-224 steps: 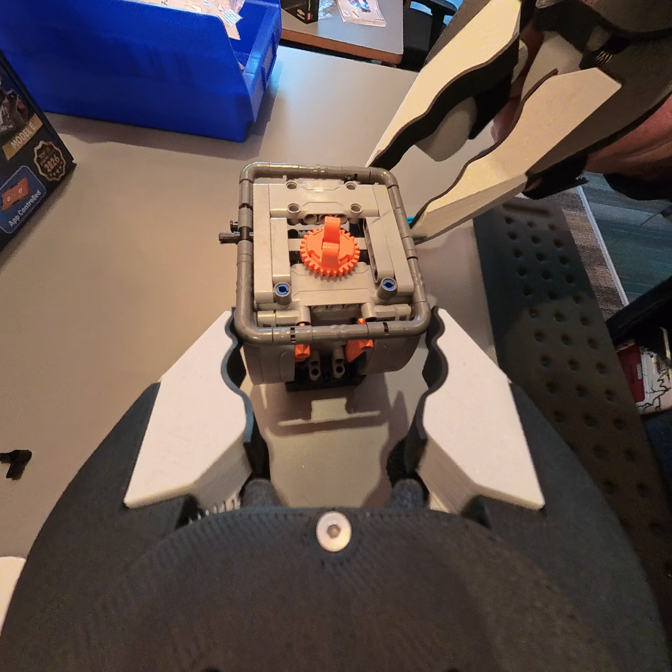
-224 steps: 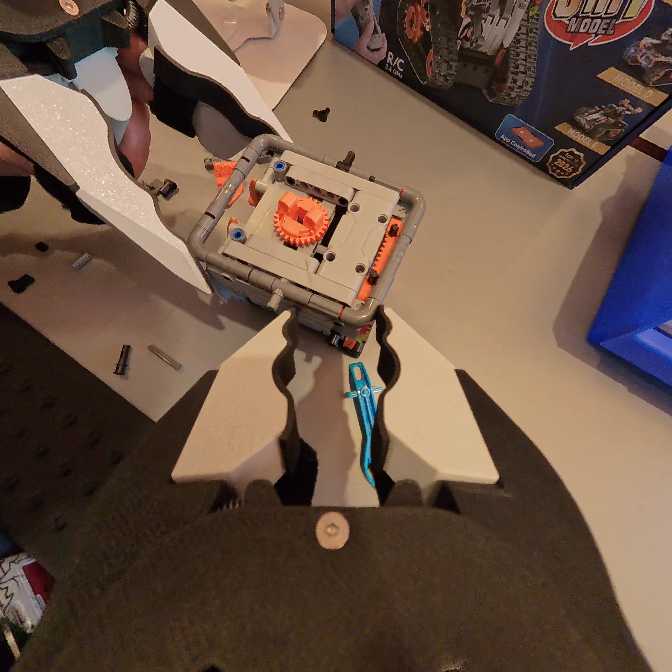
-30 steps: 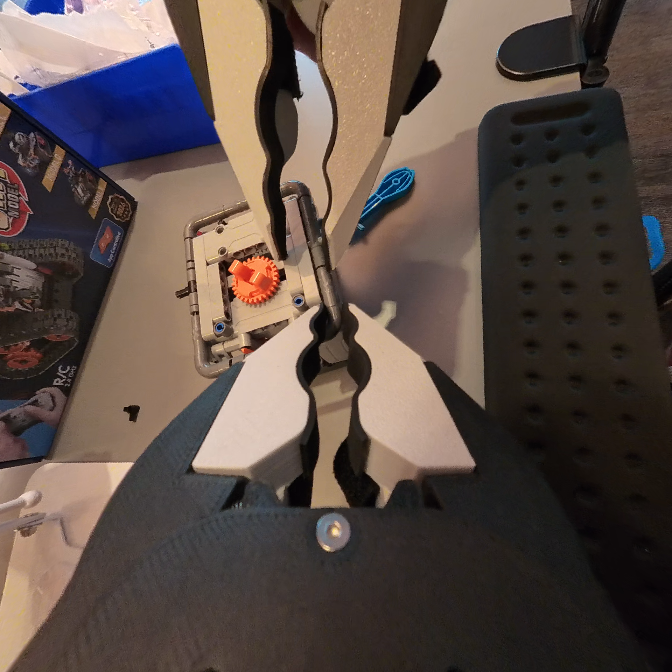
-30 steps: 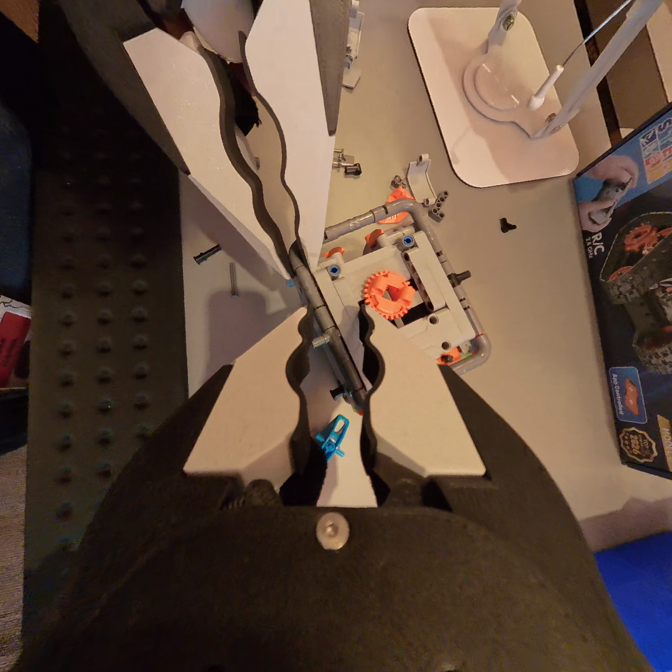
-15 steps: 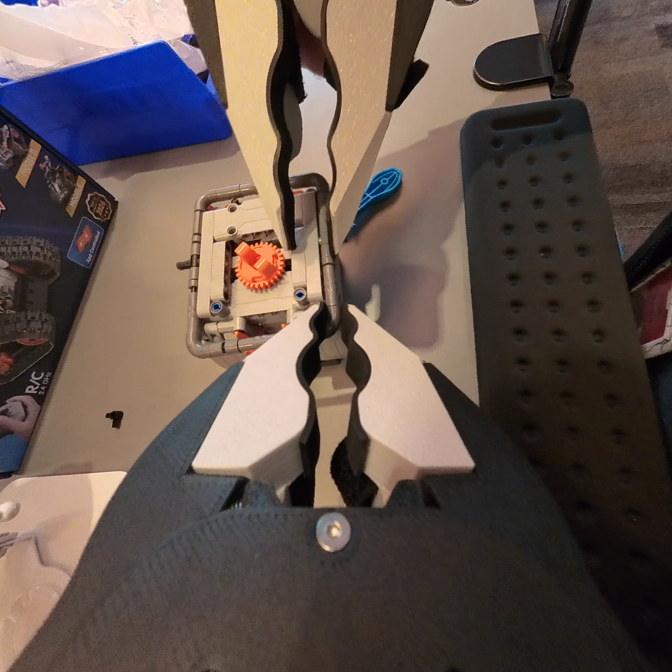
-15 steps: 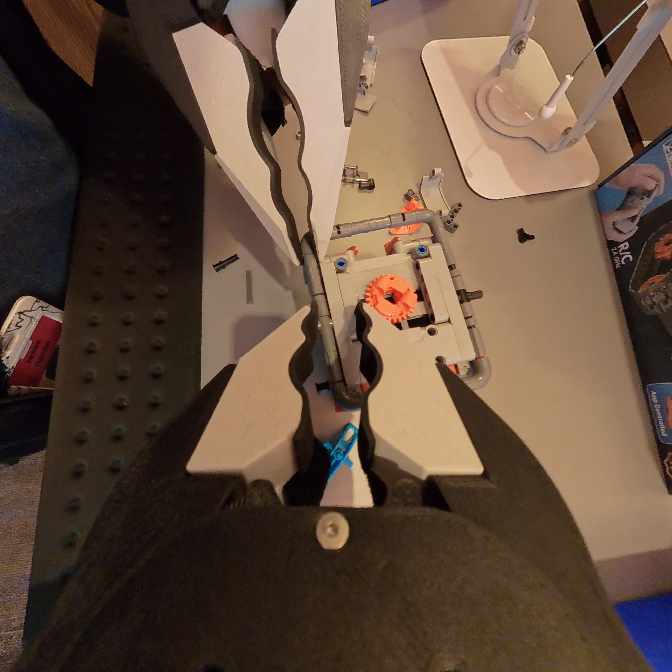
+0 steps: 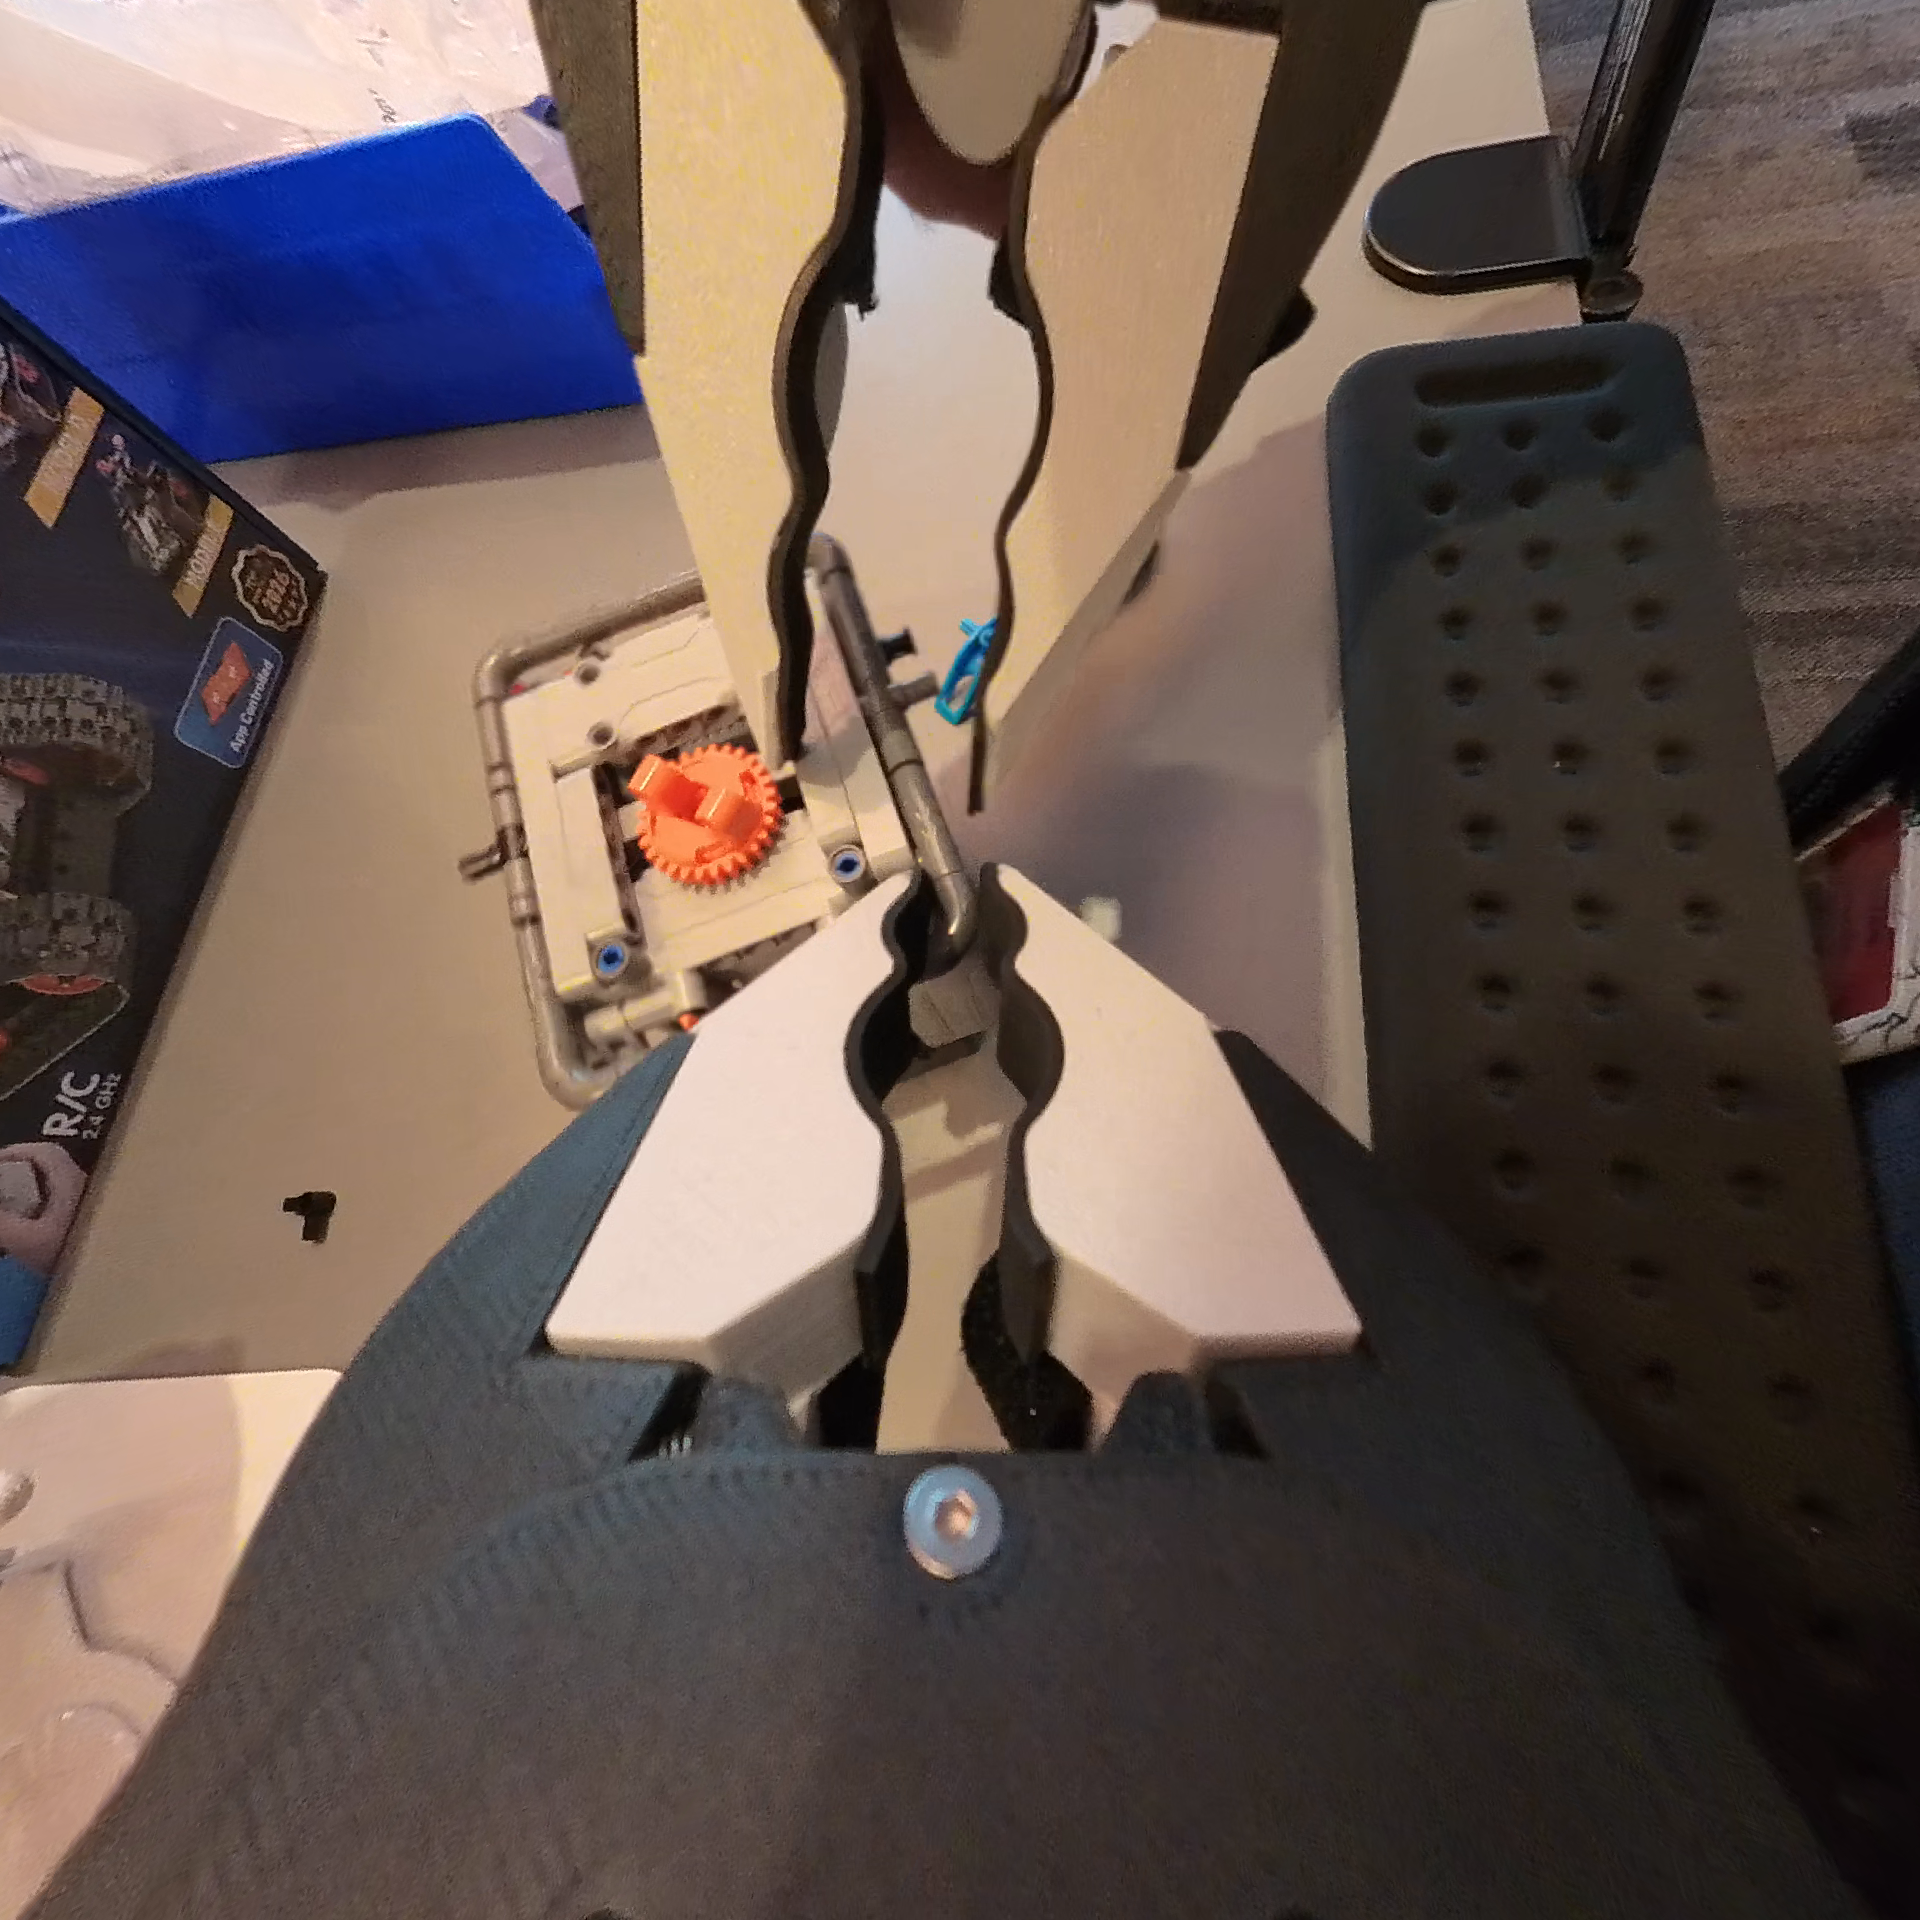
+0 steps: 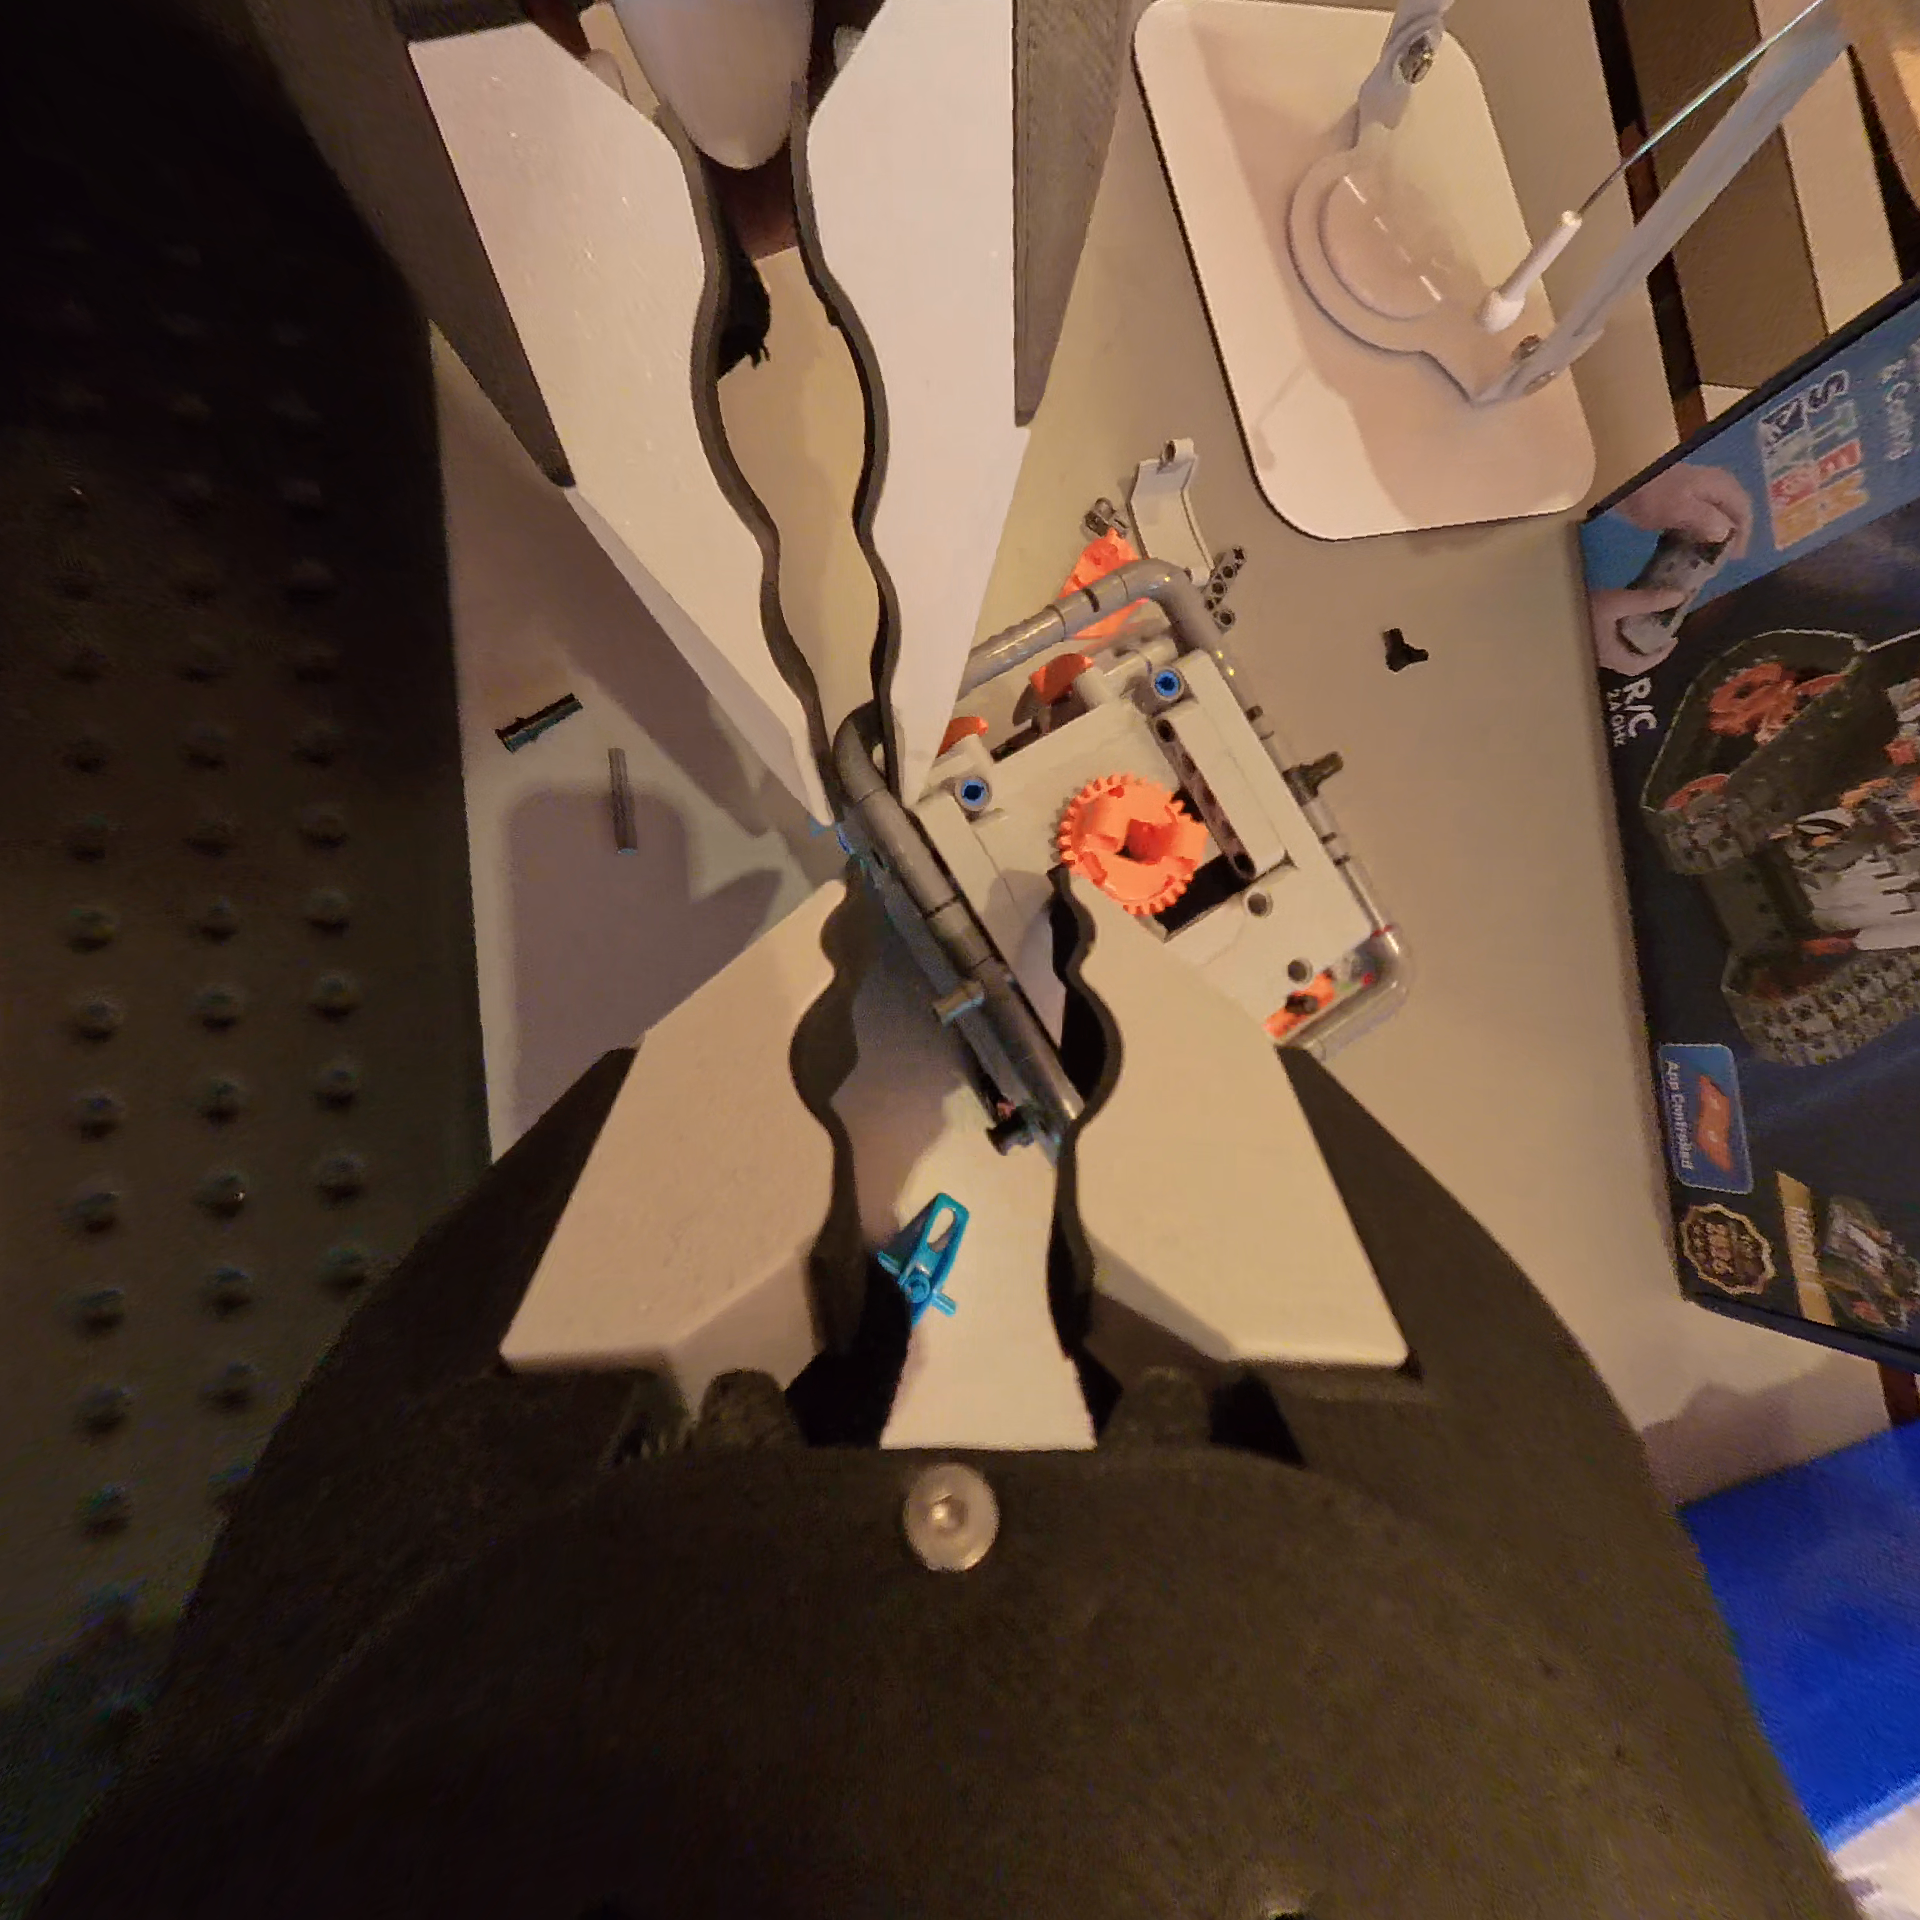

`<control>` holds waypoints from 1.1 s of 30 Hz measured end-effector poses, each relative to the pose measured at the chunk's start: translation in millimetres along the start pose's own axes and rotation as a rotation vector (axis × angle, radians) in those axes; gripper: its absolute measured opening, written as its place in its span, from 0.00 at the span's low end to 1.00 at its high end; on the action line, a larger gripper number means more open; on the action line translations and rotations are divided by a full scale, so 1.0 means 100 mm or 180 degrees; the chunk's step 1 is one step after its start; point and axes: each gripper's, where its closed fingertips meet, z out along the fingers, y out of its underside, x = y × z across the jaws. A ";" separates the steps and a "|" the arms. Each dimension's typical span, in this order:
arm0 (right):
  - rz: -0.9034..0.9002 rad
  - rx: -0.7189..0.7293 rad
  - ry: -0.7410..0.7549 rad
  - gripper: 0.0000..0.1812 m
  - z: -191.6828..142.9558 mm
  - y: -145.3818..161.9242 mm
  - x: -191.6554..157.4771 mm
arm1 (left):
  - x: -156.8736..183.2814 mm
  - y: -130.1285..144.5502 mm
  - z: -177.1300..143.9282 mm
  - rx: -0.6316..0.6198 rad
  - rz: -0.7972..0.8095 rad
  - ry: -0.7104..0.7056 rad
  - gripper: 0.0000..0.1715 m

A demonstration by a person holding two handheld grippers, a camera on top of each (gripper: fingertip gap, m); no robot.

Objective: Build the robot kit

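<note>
A grey brick-built model [image 7: 582, 831] with an orange gear [image 7: 707, 800] on top sits on the grey table. My left gripper [image 7: 951, 881] is shut on the near right corner of the model's grey tube frame [image 7: 956, 904]. It enters the right wrist view from the top, pinching that corner [image 8: 862, 743]. My right gripper [image 8: 951, 888] is open, its jaws either side of the frame's side rail [image 8: 966, 966], with a gap on the left. The gear also shows in the right wrist view [image 8: 1132, 842]. A small blue piece [image 8: 925, 1257] lies on the table between the right fingers.
A printed toy box [image 7: 104, 779] lies left of the model. A blue bin [image 7: 312, 291] stands behind it. A black perforated mat [image 7: 1579, 831] runs along the table's right side. A white stand base [image 8: 1351, 291], loose parts [image 8: 1164, 488], a black pin [image 8: 1403, 649] and a grey axle [image 8: 621, 800] lie around.
The right gripper's jaws have spread wider around the side rail in the last half second. The model has turned a little. The left gripper stays shut on the frame corner.
</note>
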 end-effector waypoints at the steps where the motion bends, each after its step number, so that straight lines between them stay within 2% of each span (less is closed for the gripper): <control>1: -0.0014 -0.0010 0.0025 0.16 0.00 0.00 0.01 | 0.01 -0.01 0.01 -0.0011 0.0026 -0.0004 0.04; 14: -0.0150 0.0095 -0.0079 0.12 0.02 0.03 0.05 | -0.03 0.03 -0.04 -0.0144 0.0200 -0.0019 0.03; 23: -0.0089 0.0233 -0.0117 0.12 0.03 0.01 0.02 | -0.05 0.07 -0.08 -0.0002 0.0104 0.0156 0.03; 29: 0.0045 0.0341 -0.0135 0.12 0.05 -0.02 0.02 | -0.05 0.08 -0.11 0.0308 -0.0580 0.0571 0.03; 33: 0.0088 0.0327 -0.0118 0.12 0.05 -0.03 0.00 | -0.05 0.06 -0.08 0.0242 -0.0334 0.0191 0.03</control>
